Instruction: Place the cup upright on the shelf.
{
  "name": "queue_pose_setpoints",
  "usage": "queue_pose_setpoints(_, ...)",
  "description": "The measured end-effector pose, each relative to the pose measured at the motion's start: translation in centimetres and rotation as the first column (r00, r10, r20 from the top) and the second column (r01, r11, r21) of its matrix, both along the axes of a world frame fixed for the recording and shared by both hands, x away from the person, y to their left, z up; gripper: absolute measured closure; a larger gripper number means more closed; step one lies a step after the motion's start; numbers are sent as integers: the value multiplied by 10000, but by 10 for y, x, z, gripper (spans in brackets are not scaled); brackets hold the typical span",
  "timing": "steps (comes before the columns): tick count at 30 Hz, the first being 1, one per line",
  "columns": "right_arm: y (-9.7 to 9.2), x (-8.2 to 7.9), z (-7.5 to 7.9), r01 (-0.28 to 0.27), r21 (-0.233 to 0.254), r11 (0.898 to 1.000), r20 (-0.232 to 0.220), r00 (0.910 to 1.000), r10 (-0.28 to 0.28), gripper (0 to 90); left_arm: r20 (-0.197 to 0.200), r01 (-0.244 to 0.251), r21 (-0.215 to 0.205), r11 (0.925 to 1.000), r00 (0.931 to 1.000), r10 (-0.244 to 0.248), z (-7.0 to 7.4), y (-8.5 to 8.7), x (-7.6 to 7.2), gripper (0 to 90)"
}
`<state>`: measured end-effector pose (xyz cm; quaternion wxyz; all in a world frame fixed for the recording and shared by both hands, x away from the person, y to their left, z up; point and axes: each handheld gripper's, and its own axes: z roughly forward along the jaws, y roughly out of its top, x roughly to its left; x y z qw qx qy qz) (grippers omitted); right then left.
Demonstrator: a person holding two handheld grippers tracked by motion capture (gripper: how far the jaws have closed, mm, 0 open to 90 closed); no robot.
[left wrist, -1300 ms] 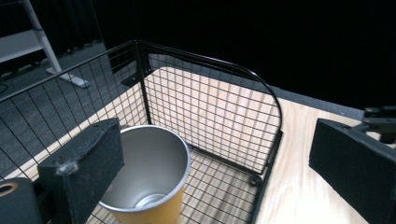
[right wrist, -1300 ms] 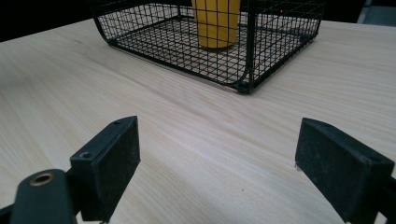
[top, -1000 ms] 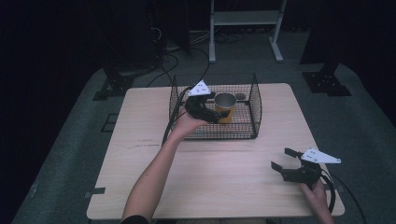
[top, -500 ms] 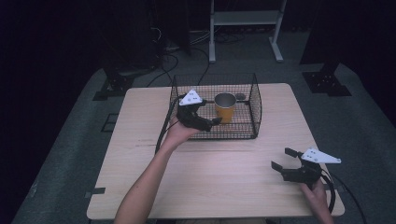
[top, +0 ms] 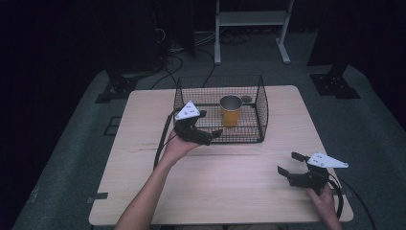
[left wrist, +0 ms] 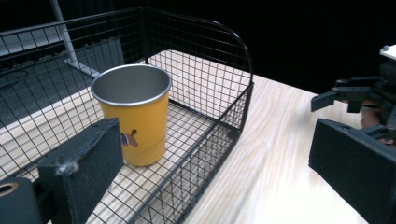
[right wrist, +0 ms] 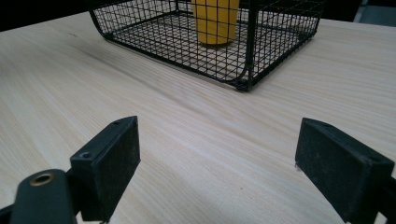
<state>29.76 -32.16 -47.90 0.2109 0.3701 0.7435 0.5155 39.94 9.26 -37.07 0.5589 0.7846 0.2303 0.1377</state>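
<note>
The yellow cup (top: 230, 111) is left upright in the wire basket (top: 262, 112); it could be toppled if clipped by the released left tool (top: 214, 135), held beside the basket's front wall.

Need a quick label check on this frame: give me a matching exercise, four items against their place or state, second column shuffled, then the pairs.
Items:
1. yellow cup
2. wire basket
3. left gripper
4. right gripper

Places or states:
A. open, held low at the table's near right corner
B. upright inside the basket
C. open, at the basket's near left side
D. on the wooden table, toward its far edge

Pairs: 1-B, 2-D, 3-C, 4-A
</note>
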Motion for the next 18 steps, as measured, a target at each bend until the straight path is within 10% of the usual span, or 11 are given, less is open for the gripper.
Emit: queue_pose_setpoints(18, 0, 0, 0, 57, -4, 10000, -46, 10000, -57, 129, -73, -212, -174, 9996, 9998, 211, -18, 22, -35, 26)
